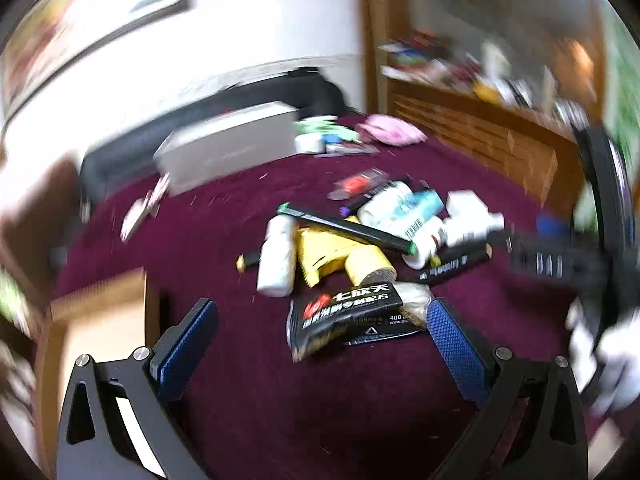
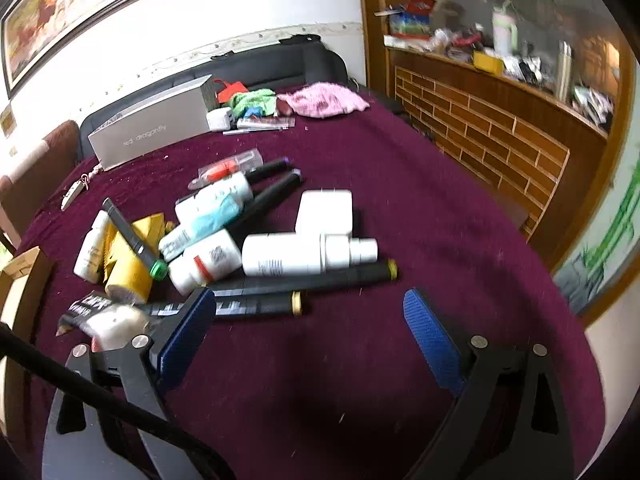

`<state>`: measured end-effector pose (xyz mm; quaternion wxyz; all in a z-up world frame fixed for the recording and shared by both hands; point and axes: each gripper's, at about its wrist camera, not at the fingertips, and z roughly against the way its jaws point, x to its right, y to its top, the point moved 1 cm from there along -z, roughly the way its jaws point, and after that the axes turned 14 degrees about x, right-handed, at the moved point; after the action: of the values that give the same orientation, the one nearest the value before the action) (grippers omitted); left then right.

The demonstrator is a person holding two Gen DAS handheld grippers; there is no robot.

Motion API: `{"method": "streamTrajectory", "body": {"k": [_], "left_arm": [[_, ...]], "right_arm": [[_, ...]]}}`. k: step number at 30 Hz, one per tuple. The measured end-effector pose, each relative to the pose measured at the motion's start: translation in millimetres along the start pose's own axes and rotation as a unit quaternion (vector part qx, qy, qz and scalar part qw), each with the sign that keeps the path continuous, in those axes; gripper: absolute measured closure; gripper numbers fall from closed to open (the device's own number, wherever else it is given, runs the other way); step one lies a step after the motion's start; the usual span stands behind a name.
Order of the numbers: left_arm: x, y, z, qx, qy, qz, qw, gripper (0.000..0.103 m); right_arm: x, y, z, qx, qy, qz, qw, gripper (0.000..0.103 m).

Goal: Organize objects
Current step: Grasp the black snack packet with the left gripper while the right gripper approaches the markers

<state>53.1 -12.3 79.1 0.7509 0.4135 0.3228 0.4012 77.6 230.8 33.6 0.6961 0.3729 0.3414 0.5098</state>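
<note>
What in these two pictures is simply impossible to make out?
- Left wrist view: the shelf clutter is smeared by motion blur; nothing there can be identified.
- Left wrist view: the cardboard box is cut off by the left edge; its contents are hidden.
- Right wrist view: the black packet is partly covered by a white wrapped item; its print is unreadable.
- Right wrist view: bottle labels are too small.

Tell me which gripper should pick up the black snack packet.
Left. The black snack packet lies just ahead of the open left gripper. From the right gripper, also open, it sits far off to the left edge.
</note>
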Motion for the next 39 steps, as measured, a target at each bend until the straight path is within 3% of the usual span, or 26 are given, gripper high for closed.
{"method": "streamTrajectory", "body": {"k": [5, 9, 12, 16, 18, 20, 21, 22, 23, 26, 32, 35, 39], "left_arm": [[35.8, -4.7, -28.9, -0.028, -0.046, -0.142, 0.9885, 0.002], [59.1, -13.8, -42.4, -0.045, -0.096, -0.229, 0.9678, 0.002], [73.5, -20.5, -54.0, -0.054, -0.122, -0.275, 0.9523, 0.002], [88.2, -27.6, -67.7, -0.069, -0.15, -0.287, 0.9434, 0.002], [91.0, -26.6, -70.9, -0.065, -0.155, -0.27, 0.9482, 0.003], [92.1, -25.2, -72.4, -0.07, -0.158, -0.248, 0.9532, 0.018], [92.2, -23.7, -72.3, -0.071, -0.149, -0.235, 0.9579, 0.029], [91.1, -22.8, -73.1, -0.086, -0.154, -0.216, 0.9603, 0.067], [87.4, -21.8, -75.1, -0.101, -0.161, -0.195, 0.9622, 0.071], [72.6, -17.4, -65.9, -0.108, -0.163, -0.12, 0.9732, 0.071], [33.4, -13.8, -13.3, -0.077, -0.13, -0.002, 0.9884, 0.071], [4.6, -10.5, 16.8, -0.046, -0.112, 0.067, 0.9904, 0.071], [-34.3, -14.2, 65.7, 0.004, -0.087, 0.14, 0.9863, 0.071]], "right_arm": [[10.3, -3.8, -13.2, -0.015, 0.012, -0.033, 0.999, 0.007], [20.0, -7.6, -12.0, -0.021, 0.005, -0.059, 0.998, 0.007], [26.7, -9.0, -16.1, -0.03, 0.005, -0.078, 0.996, 0.007], [30.6, -10.1, -19.4, -0.038, 0.004, -0.089, 0.995, 0.007], [30.2, -10.4, -19.0, -0.038, 0.002, -0.088, 0.995, 0.007], [29.1, -10.2, -19.3, -0.038, 0.001, -0.086, 0.996, 0.007], [28.3, -10.4, -19.9, -0.039, 0.0, -0.086, 0.996, 0.007], [27.7, -10.8, -21.1, -0.042, 0.002, -0.085, 0.995, 0.007], [27.8, -10.9, -22.1, -0.044, 0.002, -0.086, 0.995, 0.007], [29.0, -11.8, -23.4, -0.048, 0.003, -0.088, 0.995, 0.007], [27.4, -12.2, -23.4, -0.048, 0.004, -0.086, 0.995, 0.007], [24.4, -12.3, -23.4, -0.05, 0.009, -0.081, 0.995, 0.007], [13.3, -11.6, -23.1, -0.066, 0.025, -0.054, 0.996, 0.007]]}}
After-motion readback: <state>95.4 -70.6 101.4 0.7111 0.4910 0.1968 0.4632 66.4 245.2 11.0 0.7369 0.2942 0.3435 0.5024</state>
